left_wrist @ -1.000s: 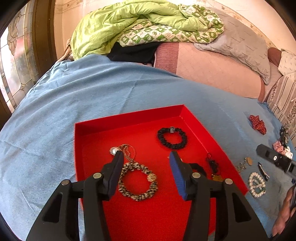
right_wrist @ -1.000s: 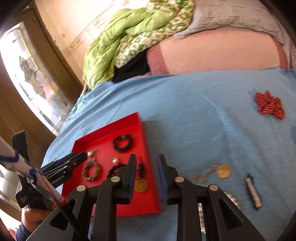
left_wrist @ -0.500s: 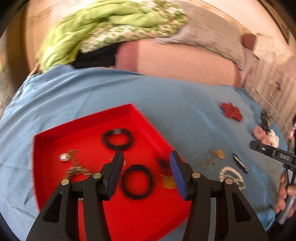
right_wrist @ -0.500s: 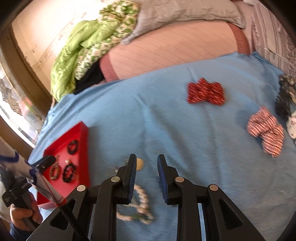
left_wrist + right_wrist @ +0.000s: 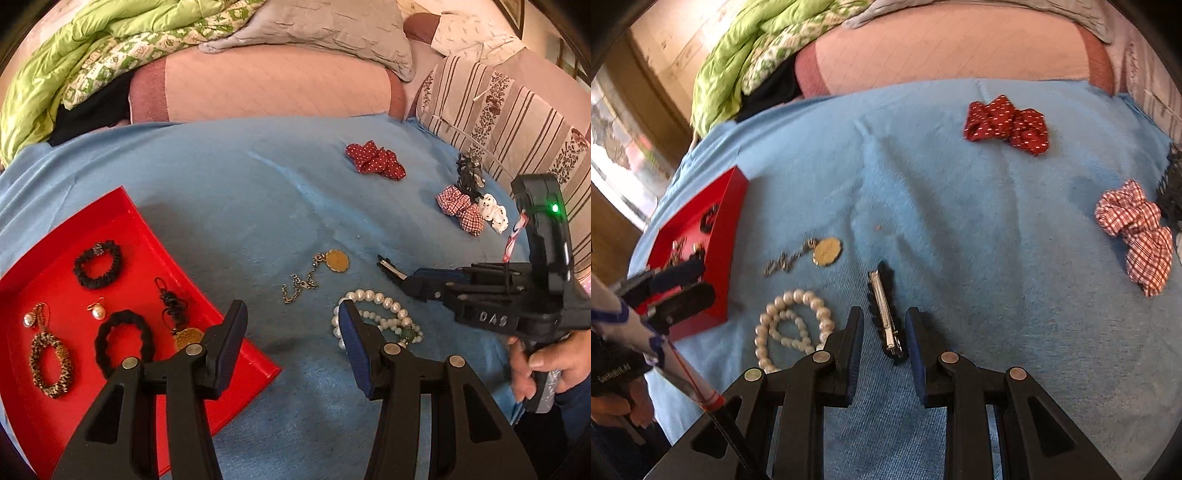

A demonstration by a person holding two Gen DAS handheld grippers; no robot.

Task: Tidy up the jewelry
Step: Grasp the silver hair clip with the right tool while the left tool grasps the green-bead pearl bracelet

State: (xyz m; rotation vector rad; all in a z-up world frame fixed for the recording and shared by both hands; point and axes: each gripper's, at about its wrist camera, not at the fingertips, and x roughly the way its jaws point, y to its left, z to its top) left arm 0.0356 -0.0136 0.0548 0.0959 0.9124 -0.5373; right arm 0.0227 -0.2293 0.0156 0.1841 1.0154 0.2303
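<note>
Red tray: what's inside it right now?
In the red tray: two black scrunchies, leopard bracelet, pearl earrings, black-corded gold pendant. Left gripper hides its near corner.

The pearl bracelet [image 5: 376, 317] is partly hidden behind the left claw [image 5: 291, 332]; tray [image 5: 22, 406] cut off.

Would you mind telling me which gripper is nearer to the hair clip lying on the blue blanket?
Right. The right gripper has the hair clip between its open fingers, not yet gripped. The left gripper hovers off to the side, between the red tray and the pearl bracelet.
</note>
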